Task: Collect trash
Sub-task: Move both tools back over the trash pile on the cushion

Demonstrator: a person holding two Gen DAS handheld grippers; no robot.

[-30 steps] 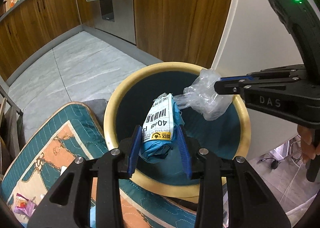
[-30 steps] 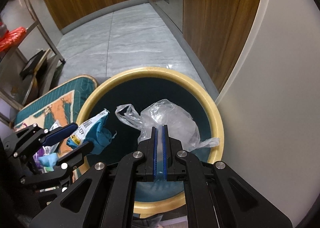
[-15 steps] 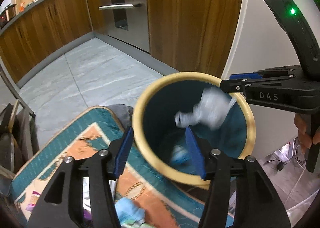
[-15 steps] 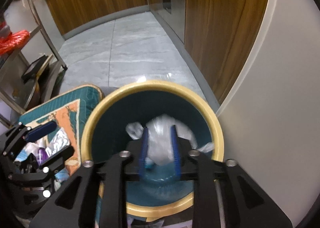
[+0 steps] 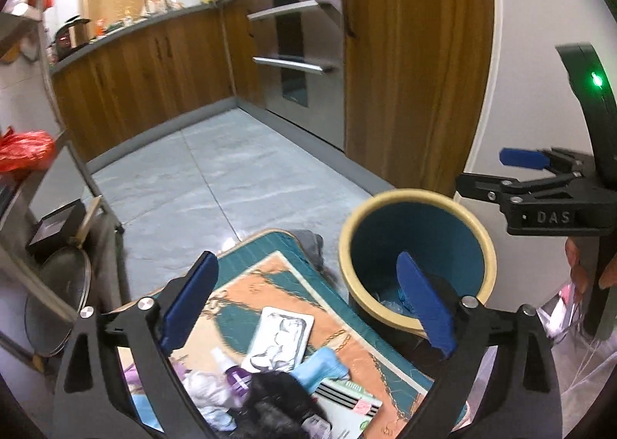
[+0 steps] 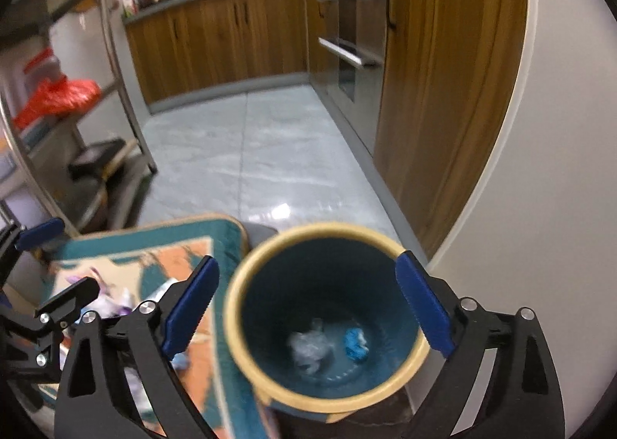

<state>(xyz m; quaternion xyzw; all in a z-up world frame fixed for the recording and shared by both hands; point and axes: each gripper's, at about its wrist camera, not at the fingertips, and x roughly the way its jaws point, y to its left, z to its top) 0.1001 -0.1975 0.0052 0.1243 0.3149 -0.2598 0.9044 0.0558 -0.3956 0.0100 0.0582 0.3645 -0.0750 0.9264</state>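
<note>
Trash bin (image 6: 327, 308), teal inside, yellow rim, just below right hand-held gripper (image 6: 308, 308). Clear plastic bag (image 6: 310, 348) and blue wrapper (image 6: 355, 343) lie at bottom.
Drop step looks finished; both hand-held grippers empty, jaws opening wide.
Left hand-held gripper (image 5: 304, 300) over patterned mat (image 5: 246, 284); silver foil pouch (image 5: 281, 336), purple bottle (image 5: 235, 373), black clump below it.
Next: pick from pile.
Pile blurred, partly behind fingers; some items unidentifiable.
</note>
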